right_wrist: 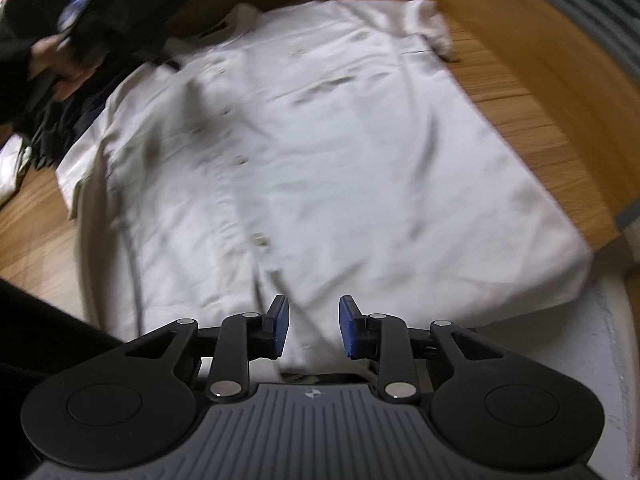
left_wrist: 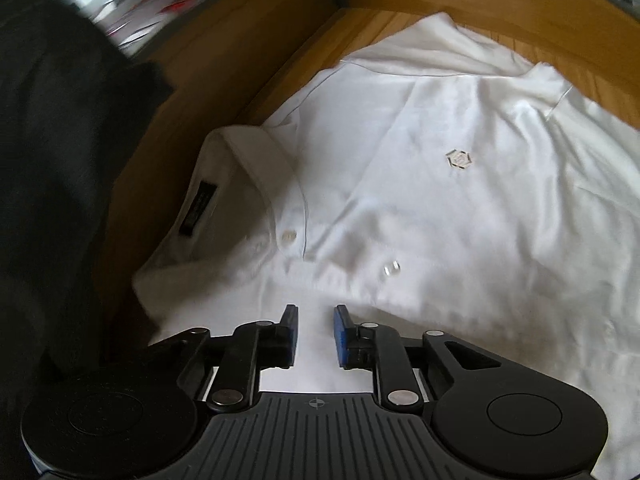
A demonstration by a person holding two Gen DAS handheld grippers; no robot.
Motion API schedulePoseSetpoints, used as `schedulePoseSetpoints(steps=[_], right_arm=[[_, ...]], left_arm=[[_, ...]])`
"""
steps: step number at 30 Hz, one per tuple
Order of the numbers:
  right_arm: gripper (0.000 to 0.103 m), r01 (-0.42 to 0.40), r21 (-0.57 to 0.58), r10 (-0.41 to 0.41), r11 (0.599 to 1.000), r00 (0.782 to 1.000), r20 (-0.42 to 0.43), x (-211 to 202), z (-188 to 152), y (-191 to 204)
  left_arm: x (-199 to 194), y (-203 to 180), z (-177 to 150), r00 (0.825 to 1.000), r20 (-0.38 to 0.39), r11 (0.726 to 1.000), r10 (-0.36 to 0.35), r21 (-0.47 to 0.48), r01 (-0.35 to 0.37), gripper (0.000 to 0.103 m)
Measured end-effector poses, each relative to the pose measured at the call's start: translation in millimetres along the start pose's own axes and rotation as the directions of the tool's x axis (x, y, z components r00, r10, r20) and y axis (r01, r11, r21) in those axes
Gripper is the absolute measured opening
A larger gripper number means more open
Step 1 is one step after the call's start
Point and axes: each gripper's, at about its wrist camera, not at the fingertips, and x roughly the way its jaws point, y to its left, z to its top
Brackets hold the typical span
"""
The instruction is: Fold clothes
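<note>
Left gripper [left_wrist: 315, 314]: jaws parted a little, nothing between the blue pads; white cloth shows through the gap. Hangs over the shirt near its collar end.
Right gripper [right_wrist: 313, 312]: jaws parted a little, pads clear of the cloth; placket and hem show through the gap. Hangs over the shirt's hem end.
Shirt [left_wrist: 400, 200]: white, short-sleeved, lying front up and spread flat on the table. Buttoned down the front.
Collar [left_wrist: 240, 152]: at the shirt's top end, turned down; black label [left_wrist: 198, 210] inside the neck.
Buttons [right_wrist: 258, 239]: a row along the placket, running from the collar down toward the right gripper.
Badge [left_wrist: 459, 158]: small hexagon on the chest, to one side of the placket.
Sleeve [right_wrist: 434, 26]: far corner of the shirt in the right wrist view, lying out on the wood, slightly crumpled.
Hem corner [right_wrist: 568, 264]: reaches the table's edge, just beside the right gripper.
Table [right_wrist: 520, 100]: wood grain, bare on both long sides of the shirt.
Dark clothes [right_wrist: 68, 128]: heaped beyond the shirt's collar end, touching its shoulder.
Hand [right_wrist: 60, 64]: among the dark clothes, blurred; cannot tell what it holds.
</note>
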Motion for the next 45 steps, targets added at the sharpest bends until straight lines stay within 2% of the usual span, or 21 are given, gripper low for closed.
schedulePoseSetpoints(steps=[4,9,16,23,27,29,30,31,34,38,39,40,41,45], right_arm=[[0.031,-0.003,-0.003,0.003,1.0,1.0,-0.025,4.3,-4.7,-15.5],[0.031,-0.051,-0.063,0.047,0.997,0.996,-0.072,21.8,-15.6,-12.6],[0.052,-0.102,-0.181,0.08,0.978,0.989,-0.123,40.4,-29.0,-6.1],[0.053,-0.035,-0.347,-0.006,0.937,0.993,-0.117,57.8,-47.2,-8.4],[0.05,-0.075,-0.297,0.051,0.952,0.995,-0.087,62.1,-56.3,-12.3],[0.033,-0.09,-0.254,0.08,0.963,0.996,-0.051,60.6,-62.9,-12.6],[0.013,-0.076,-0.237,0.067,0.968,0.997,-0.043,60.0,-67.6,-10.8],[0.0,-0.059,-0.221,0.05,0.973,0.998,-0.046,59.6,-72.4,-8.8],[0.0,0.01,-0.17,-0.012,0.985,1.0,-0.011,48.3,-88.2,6.2],[0.003,0.056,-0.087,-0.053,0.995,0.998,0.03,33.8,-110.9,44.3],[0.005,0.074,-0.077,-0.072,0.994,0.997,0.029,34.6,-116.3,54.5],[0.014,0.092,-0.065,-0.09,0.994,0.995,0.029,35.3,-121.6,64.8],[0.019,0.104,-0.046,-0.102,0.994,0.994,0.031,35.8,-126.1,75.1],[0.021,0.147,0.032,-0.148,0.989,0.988,0.039,37.5,-144.0,116.1]], left_arm=[[-22.0,3.5,-28.0,1.0,0.0,0.998,-0.014,-0.057,0.014,0.03],[-43.6,3.5,-68.0,1.0,-0.022,0.991,-0.009,-0.135,0.006,0.031],[-69.0,-3.6,-127.0,0.996,-0.093,0.968,0.02,-0.247,-0.042,0.036],[-85.9,-3.3,-173.0,0.993,-0.122,0.951,0.001,-0.308,-0.038,0.041],[-87.5,0.2,-188.2,0.994,-0.111,0.955,-0.018,-0.296,-0.016,0.041],[-90.2,2.3,-193.8,0.995,-0.09,0.961,-0.028,-0.278,0.002,0.041],[-91.2,3.8,-196.1,0.996,-0.079,0.964,-0.032,-0.267,0.01,0.041],[-92.1,5.4,-198.2,0.997,-0.067,0.967,-0.035,-0.256,0.017,0.041],[-94.9,11.0,-205.4,0.999,-0.03,0.972,-0.046,-0.231,0.038,0.041],[-95.5,16.2,-215.5,0.998,0.008,0.978,-0.065,-0.198,0.065,0.041],[-94.5,16.4,-217.8,0.998,0.014,0.98,-0.068,-0.185,0.069,0.042],[-93.2,16.0,-219.9,0.997,0.017,0.982,-0.074,-0.173,0.076,0.042],[-91.7,15.4,-221.8,0.996,0.02,0.984,-0.082,-0.16,0.084,0.042],[-90.2,10.7,-227.5,0.992,0.036,0.986,-0.118,-0.111,0.121,0.05]])
